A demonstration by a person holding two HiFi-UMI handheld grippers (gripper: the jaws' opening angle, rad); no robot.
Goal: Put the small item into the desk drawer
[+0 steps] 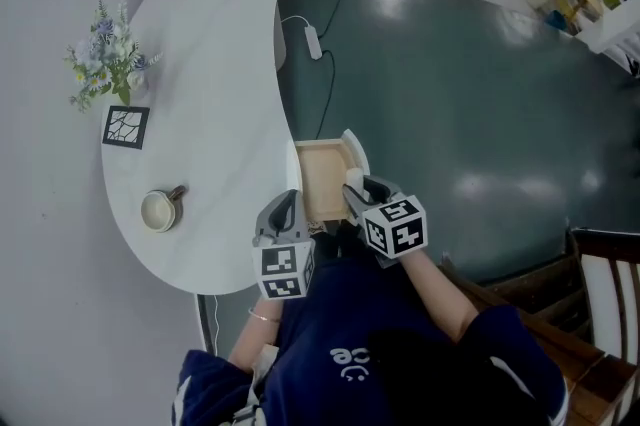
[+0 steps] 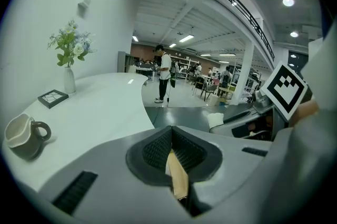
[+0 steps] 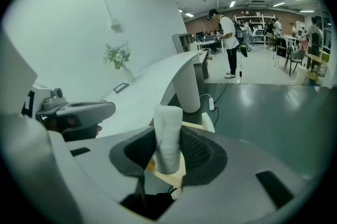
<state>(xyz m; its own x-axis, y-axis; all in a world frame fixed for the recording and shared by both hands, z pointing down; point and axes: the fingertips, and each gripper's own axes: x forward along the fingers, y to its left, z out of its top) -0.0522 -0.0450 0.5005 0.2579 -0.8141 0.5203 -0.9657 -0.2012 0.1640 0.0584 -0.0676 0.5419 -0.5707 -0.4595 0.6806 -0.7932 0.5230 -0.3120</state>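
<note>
A white, kidney-shaped counter (image 1: 200, 114) curves over a glossy dark grey-green floor (image 1: 450, 94) in a large open hall with strip lights on the ceiling. At the counter's edge an open pale wooden drawer (image 1: 322, 176) juts out. The right tool (image 1: 358, 189) hangs over the drawer, its jaws pinching a small white cylindrical item (image 3: 167, 136) that stands upright between them. The left tool (image 1: 290, 209) sits just beside the drawer, jaws pressed together on a thin strip of its wooden side wall (image 2: 178, 178). Further along the counter stand a cream mug (image 1: 158, 210), a dark square framed tile (image 1: 126, 126) and a white vase of pale flowers (image 1: 105, 64). A white power strip (image 1: 314, 42) lies on the floor, and a person (image 2: 164, 73) stands well beyond.
</note>
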